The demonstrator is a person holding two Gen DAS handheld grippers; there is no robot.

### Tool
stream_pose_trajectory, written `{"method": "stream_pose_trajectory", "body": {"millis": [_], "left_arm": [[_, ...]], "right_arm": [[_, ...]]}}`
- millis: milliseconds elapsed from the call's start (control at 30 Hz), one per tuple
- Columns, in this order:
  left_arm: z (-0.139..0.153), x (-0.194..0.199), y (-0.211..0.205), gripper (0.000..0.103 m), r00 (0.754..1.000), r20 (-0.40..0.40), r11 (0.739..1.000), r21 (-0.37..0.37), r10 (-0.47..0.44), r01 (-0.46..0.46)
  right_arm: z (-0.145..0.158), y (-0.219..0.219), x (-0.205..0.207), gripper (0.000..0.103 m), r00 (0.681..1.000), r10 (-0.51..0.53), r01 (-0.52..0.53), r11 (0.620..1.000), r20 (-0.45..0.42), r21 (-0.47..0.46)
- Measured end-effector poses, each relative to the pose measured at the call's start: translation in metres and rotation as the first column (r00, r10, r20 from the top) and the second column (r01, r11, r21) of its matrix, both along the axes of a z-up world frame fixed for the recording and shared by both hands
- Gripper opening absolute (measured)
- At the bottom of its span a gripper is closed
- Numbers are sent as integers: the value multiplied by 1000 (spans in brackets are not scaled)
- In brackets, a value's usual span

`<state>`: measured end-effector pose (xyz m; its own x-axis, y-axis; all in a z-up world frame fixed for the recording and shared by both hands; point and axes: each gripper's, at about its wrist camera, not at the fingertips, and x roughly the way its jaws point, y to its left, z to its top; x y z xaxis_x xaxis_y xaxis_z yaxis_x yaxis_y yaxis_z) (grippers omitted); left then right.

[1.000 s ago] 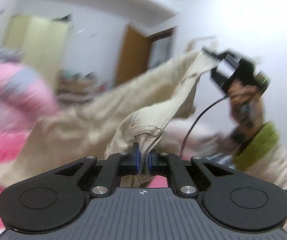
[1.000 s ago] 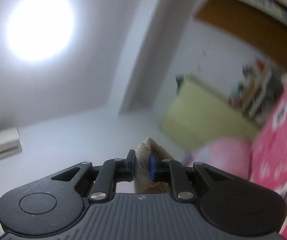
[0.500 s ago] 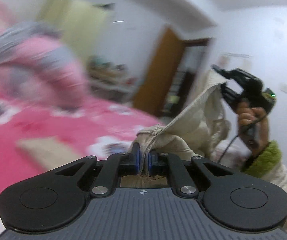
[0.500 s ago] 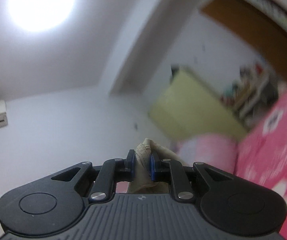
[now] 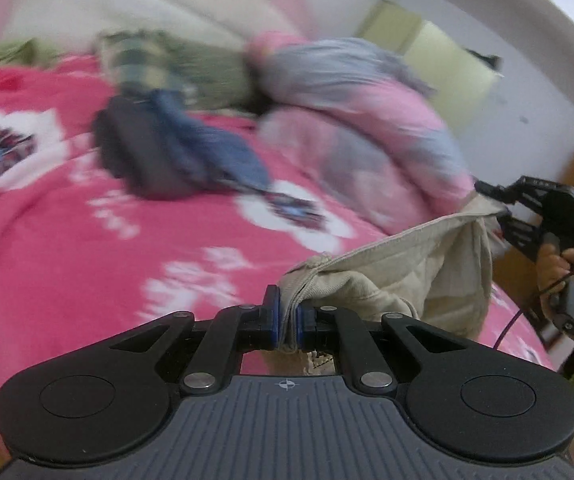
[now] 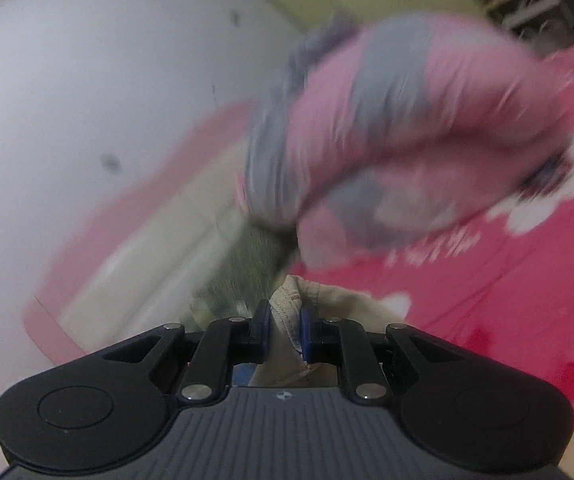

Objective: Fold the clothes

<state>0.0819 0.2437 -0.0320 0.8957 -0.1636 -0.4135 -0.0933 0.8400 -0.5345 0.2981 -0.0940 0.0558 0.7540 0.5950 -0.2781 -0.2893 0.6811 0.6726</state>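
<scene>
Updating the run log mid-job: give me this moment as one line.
phase: spreading garment | left gripper: shut on beige garment | right gripper: shut on same garment | garment: stretched between both, above pink bedspread

1. Your room is bright, with soft, even light and no hard shadows.
2. Both pictures are smeared by fast motion: the pink and grey bundle (image 6: 387, 128) and the dark clothes pile (image 5: 159, 152) look streaky.
3. Your left tool (image 5: 287, 322) and right tool (image 6: 284, 330) stay sharp up close.
4. The walls bend at the edges, like in a fish bowl.
5. No glare shows anywhere.
</scene>
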Motion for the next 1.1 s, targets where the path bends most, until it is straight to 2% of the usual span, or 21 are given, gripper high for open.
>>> {"method": "stream_pose_trajectory", "body": {"millis": [200,433,533,600,633,667,700,800,867,933,1000,1100], "left_arm": [[-29,12,42,6,995,-43,995,-37,86,-87],[-42,4,66,6,989,-44,989,-40,143,-144],[-45,5,72,18,986,-55,987,-36,155,-157],[-44,1,76,38,983,-53,983,-29,178,-180],[-42,-3,76,41,980,-48,981,-24,194,-195],[-39,-7,77,43,981,-38,981,-25,192,-193],[-37,-11,77,44,981,-30,981,-28,190,-191],[-30,-17,71,44,990,-28,989,-60,135,-137],[-28,-16,60,44,996,-36,995,-60,83,-85],[-26,-13,47,44,998,-38,998,-46,40,-42],[-25,-10,34,44,999,-40,1000,-27,7,-8],[-22,-9,24,44,1000,-23,1000,-14,-2,2]], "right_arm": [[-44,77,65,16,990,91,-96,994,-112,-43],[-93,129,121,17,965,161,-171,985,-206,-28],[-113,149,142,20,942,170,-199,977,-289,-73],[-116,153,143,26,916,173,-227,967,-363,-111],[-112,150,139,28,907,180,-243,962,-380,-124],[-103,145,133,40,906,180,-252,956,-383,-148],[-94,140,124,55,906,184,-264,949,-380,-170],[-58,122,85,61,912,245,-328,918,-330,-222],[-46,123,47,64,879,364,-445,859,-308,-253],[-35,127,9,66,834,472,-546,782,-287,-299],[-42,147,-24,66,805,536,-591,681,-256,-433],[-52,175,-71,65,745,626,-613,507,-231,-606]]}}
